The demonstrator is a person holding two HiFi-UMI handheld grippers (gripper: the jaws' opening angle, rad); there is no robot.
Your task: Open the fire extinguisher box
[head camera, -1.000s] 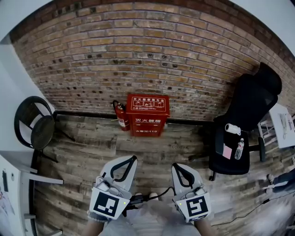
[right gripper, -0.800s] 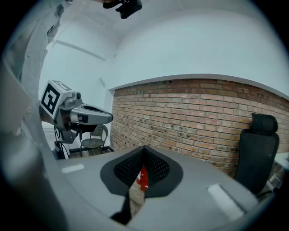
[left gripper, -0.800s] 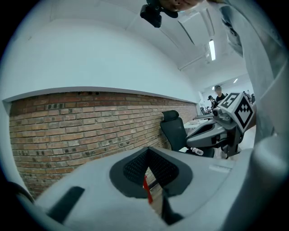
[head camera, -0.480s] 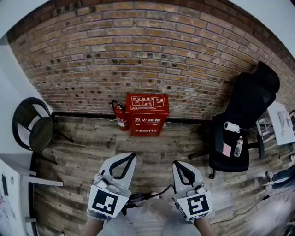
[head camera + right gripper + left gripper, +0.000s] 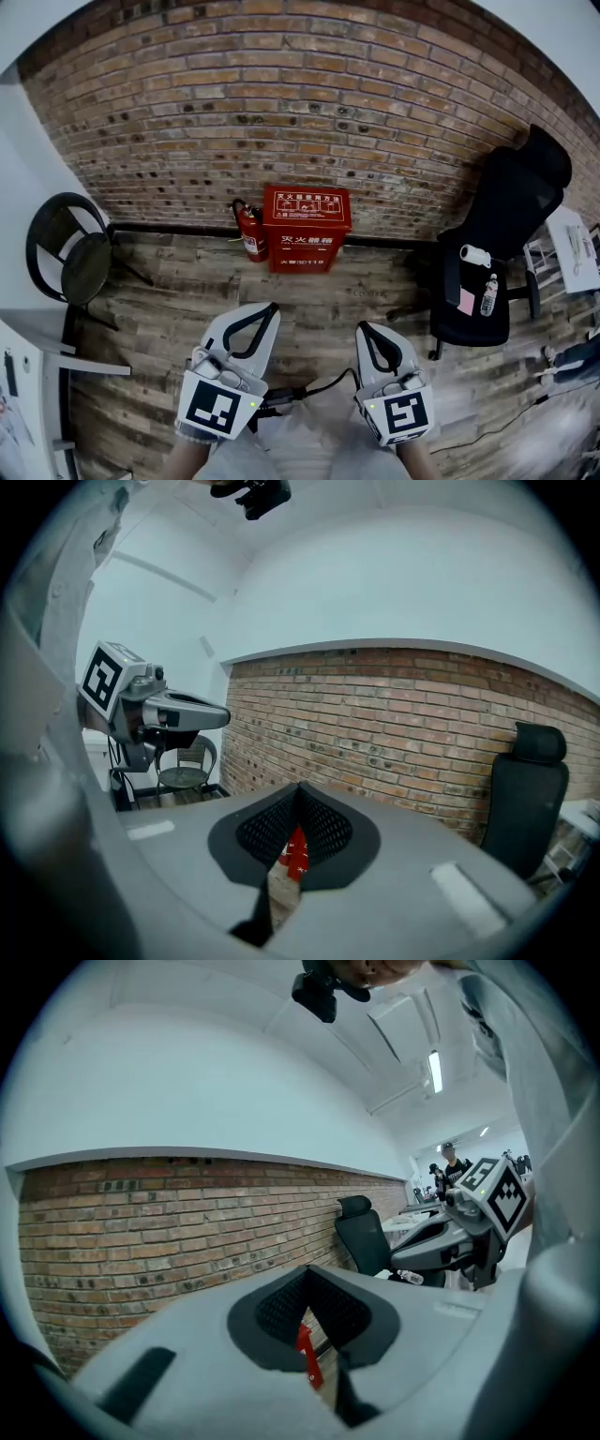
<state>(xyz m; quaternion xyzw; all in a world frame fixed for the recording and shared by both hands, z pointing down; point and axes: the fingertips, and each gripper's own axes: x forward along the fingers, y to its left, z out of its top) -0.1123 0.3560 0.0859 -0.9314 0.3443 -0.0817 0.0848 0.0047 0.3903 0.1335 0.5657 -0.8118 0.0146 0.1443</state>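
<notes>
A red fire extinguisher box [image 5: 306, 228] stands on the wood floor against the brick wall, lid down. A small red extinguisher [image 5: 249, 232] stands at its left side. Both grippers hover side by side well short of the box and point toward it. My left gripper [image 5: 271, 308] has its jaws shut, with nothing between them. My right gripper [image 5: 365, 328] is also shut and empty. In the left gripper view a sliver of the red box [image 5: 307, 1354] shows behind the jaws, with the right gripper [image 5: 401, 1258] off to the side. The right gripper view shows the box [image 5: 296, 853] and the left gripper [image 5: 221, 716].
A black office chair [image 5: 502, 244] stands right of the box, with a bottle [image 5: 488, 295] on its seat. A round black chair [image 5: 70, 253] is at the left by a white wall. A white table [image 5: 574, 248] is at the far right. A black cable [image 5: 314, 389] runs between the grippers.
Both grippers have edged a little forward toward the box, and the head view has shifted slightly. The jaws stay shut and the box has not moved.
</notes>
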